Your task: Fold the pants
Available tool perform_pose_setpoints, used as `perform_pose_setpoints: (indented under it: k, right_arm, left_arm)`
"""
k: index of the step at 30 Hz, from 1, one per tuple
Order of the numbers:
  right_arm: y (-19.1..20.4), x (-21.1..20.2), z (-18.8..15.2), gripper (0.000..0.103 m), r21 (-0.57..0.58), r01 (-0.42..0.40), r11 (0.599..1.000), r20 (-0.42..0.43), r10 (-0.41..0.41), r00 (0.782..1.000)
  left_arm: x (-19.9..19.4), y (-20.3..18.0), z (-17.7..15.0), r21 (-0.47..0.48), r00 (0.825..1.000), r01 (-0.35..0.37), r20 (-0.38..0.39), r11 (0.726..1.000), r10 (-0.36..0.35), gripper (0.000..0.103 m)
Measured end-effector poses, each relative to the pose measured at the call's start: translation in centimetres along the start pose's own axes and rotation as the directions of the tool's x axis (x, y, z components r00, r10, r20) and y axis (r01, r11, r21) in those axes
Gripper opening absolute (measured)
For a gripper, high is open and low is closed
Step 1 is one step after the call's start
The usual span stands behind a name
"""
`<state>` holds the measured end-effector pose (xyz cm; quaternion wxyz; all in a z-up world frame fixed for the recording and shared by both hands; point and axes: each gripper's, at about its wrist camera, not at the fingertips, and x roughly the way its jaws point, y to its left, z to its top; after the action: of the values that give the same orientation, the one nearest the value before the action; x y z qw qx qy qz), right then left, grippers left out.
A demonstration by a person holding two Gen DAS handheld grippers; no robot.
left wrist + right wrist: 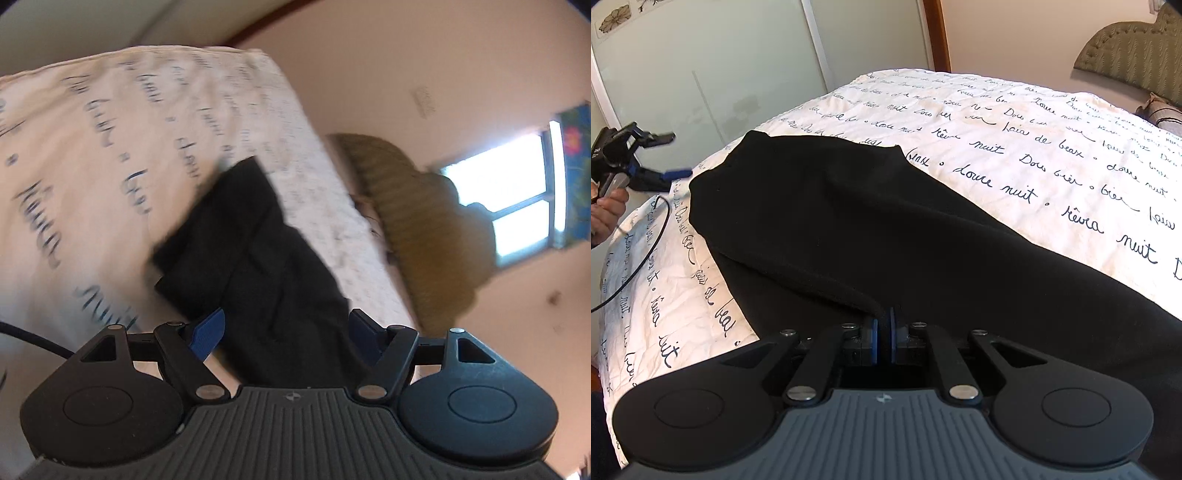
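The pants (886,229) are black, soft and limp, and I judge them light: they drape into rounded folds with no stiffness, so any lifted part will sag and drag the rest along. The cloth looks matte rather than slick, so a pinch should hold. The best places to take hold are probably the thicker edges, a hem or the waistband, or a doubled fold line, where there is more fabric to bite on.

The right gripper (883,334) is closed, its blue pads pressed together on a ridge of the black cloth at the near edge of the pants; the fabric bunches up into the pinch right at the fingertips. From there the pants run away across the bed (1034,155), lying on the white cover printed with handwriting, with the far end folded into a blunt rounded shape near the bed's left edge.

The left gripper (288,334) is open wide, its blue pads well apart, and holds nothing. In its own blurred view a strip of the pants lies between and beyond the fingers, but whether the fingers touch it I cannot tell. In the right wrist view this gripper hangs off the bed's left side, clear of the pants, with a black cable (646,251) trailing below it.
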<state>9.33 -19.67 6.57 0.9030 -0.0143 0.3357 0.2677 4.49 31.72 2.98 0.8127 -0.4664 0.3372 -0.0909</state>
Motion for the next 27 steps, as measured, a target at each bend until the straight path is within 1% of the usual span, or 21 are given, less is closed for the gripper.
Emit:
perform_pose_setpoints:
  k: [2,4,6,7,9,10,11,12,13,14,16,17,18,20,22,24,25,26,27]
  right_arm:
    - [0.0,-0.2,0.2,0.006,-0.003,-0.002,1.0,0.009,0.002,1.0]
    - [0.0,-0.4,0.3,0.006,-0.005,-0.004,1.0,0.017,0.004,1.0]
    - [0.0,-0.5,0.3,0.006,-0.005,-0.006,1.0,0.023,0.007,1.0]
    - [0.0,-0.5,0.3,0.006,-0.002,-0.006,1.0,0.025,0.007,1.0]
    - [0.0,-0.5,0.3,0.006,-0.001,-0.006,1.0,0.027,0.006,1.0]
    - [0.1,-0.5,0.3,0.006,-0.003,-0.007,1.0,0.03,0.007,1.0]
    - [0.1,-0.5,0.3,0.006,0.0,-0.008,1.0,0.032,0.008,0.999]
    - [0.0,-0.5,0.2,0.006,0.004,-0.01,1.0,0.034,0.009,0.999]
    - [0.0,-0.4,0.2,0.006,0.008,-0.01,1.0,0.036,0.01,0.999]
    - [-0.1,-0.3,0.1,0.006,0.012,-0.01,1.0,0.035,0.009,0.999]
    - [0.0,-0.3,0.1,0.006,0.009,-0.005,1.0,0.034,0.005,0.999]
    - [0.2,-0.5,0.2,0.006,0.006,-0.005,1.0,0.042,0.004,0.999]
    - [0.4,-1.0,0.4,0.006,0.003,-0.008,1.0,0.057,0.008,0.998]
    - [1.2,-2.3,0.5,0.006,-0.004,-0.019,1.0,0.081,0.019,0.997]
    - [2.3,-3.0,-0.2,0.006,-0.013,-0.034,0.999,0.083,0.035,0.996]
    - [3.0,-2.1,-1.5,0.006,-0.027,-0.017,0.999,0.039,0.018,0.999]
    - [3.0,-1.2,-2.1,0.006,-0.024,0.0,1.0,0.019,0.0,1.0]
    - [2.8,-0.6,-2.4,0.006,-0.006,0.004,1.0,0.011,-0.004,1.0]
    - [2.6,-0.2,-2.5,0.006,0.014,0.005,1.0,0.024,-0.005,1.0]
  left_arm:
    - [0.0,0.0,-0.9,0.0,0.998,-0.054,0.016,0.999,0.054,0.074]
    - [0.3,0.6,-1.0,-0.018,0.998,-0.058,0.027,0.998,0.059,0.074]
    - [0.7,1.1,-0.5,-0.065,0.992,-0.12,0.037,0.991,0.122,0.073]
    - [0.7,1.0,-0.3,-0.065,0.992,-0.118,0.036,0.991,0.12,0.073]
    - [0.8,0.5,-0.1,-0.027,0.991,-0.124,0.045,0.992,0.125,0.073]
    - [1.0,0.3,0.0,-0.011,0.989,-0.133,0.058,0.991,0.133,0.069]
    - [1.1,0.3,0.3,-0.003,0.988,-0.141,0.069,0.99,0.141,0.054]
    - [1.3,0.3,0.5,-0.001,0.985,-0.158,0.07,0.987,0.157,0.045]
    - [1.4,0.1,0.8,0.002,0.983,-0.17,0.069,0.985,0.169,0.033]
    - [1.5,-0.2,1.2,0.019,0.984,-0.164,0.073,0.986,0.162,0.024]
    - [1.6,-1.5,1.9,0.079,0.982,-0.169,0.099,0.982,0.161,0.013]
    - [1.5,-2.1,2.3,0.106,0.982,-0.162,0.111,0.981,0.15,0.01]
    - [1.2,-2.6,2.6,0.122,0.983,-0.151,0.121,0.981,0.136,0.01]
    - [0.7,-3.1,2.6,0.146,0.982,-0.153,0.133,0.977,0.134,0.009]
    - [1.1,-2.2,2.3,0.153,0.977,-0.198,0.11,0.968,0.183,0.009]
    - [2.3,0.1,1.8,0.118,0.969,-0.246,0.063,0.962,0.24,0.009]
    - [2.8,1.1,1.6,0.111,0.969,-0.247,0.052,0.963,0.242,0.013]
    - [2.7,1.7,1.3,0.121,0.969,-0.244,0.07,0.962,0.237,0.018]
    - [2.5,1.7,1.2,0.136,0.969,-0.242,0.08,0.961,0.233,0.018]
